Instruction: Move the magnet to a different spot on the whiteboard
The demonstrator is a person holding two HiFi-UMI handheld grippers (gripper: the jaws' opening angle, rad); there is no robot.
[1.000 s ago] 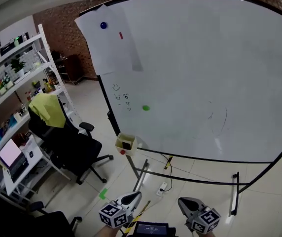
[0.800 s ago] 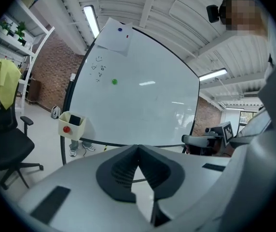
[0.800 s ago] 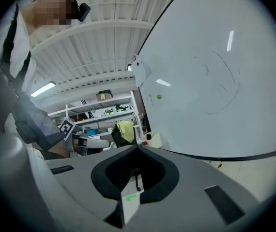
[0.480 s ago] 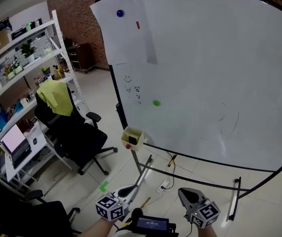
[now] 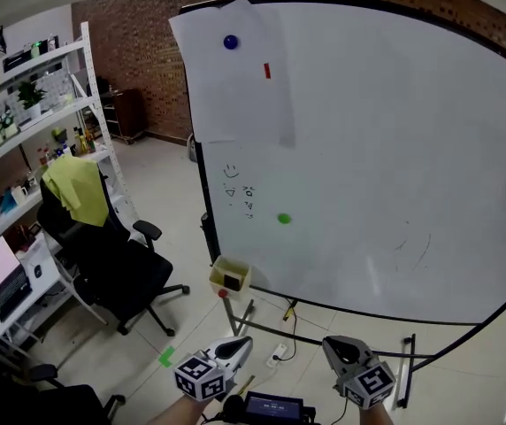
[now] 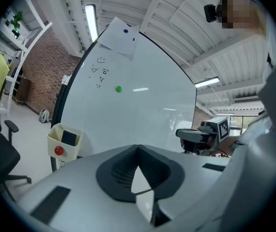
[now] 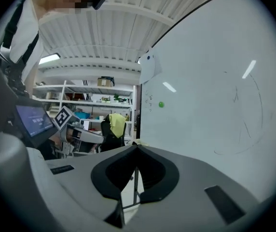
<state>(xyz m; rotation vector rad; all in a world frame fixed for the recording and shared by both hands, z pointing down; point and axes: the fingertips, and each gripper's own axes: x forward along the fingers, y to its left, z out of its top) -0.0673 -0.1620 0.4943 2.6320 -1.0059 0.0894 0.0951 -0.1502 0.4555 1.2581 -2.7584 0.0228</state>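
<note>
Holding both grippers low at six o'clock of the whiteboard (image 5: pixel 394 149), you have the left gripper (image 5: pixel 238 350) and right gripper (image 5: pixel 334 347) with fingers closed on nothing. The green magnet (image 5: pixel 283 219) sits on the whiteboard, well apart, at twelve o'clock from the left gripper. Arriving with shut fingers would likely knock it off; pulling the blue magnet (image 5: pixel 230 42) instead would drop the paper (image 5: pixel 235 96).

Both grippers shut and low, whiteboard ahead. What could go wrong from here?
1. Wrong magnet: the blue magnet sits on the paper sheet; pulling it may loosen the sheet. The green magnet sits alone on bare board.
2. The left gripper and right gripper are both shut; reaching in like that could shove the green magnet instead of gripping it.
</note>
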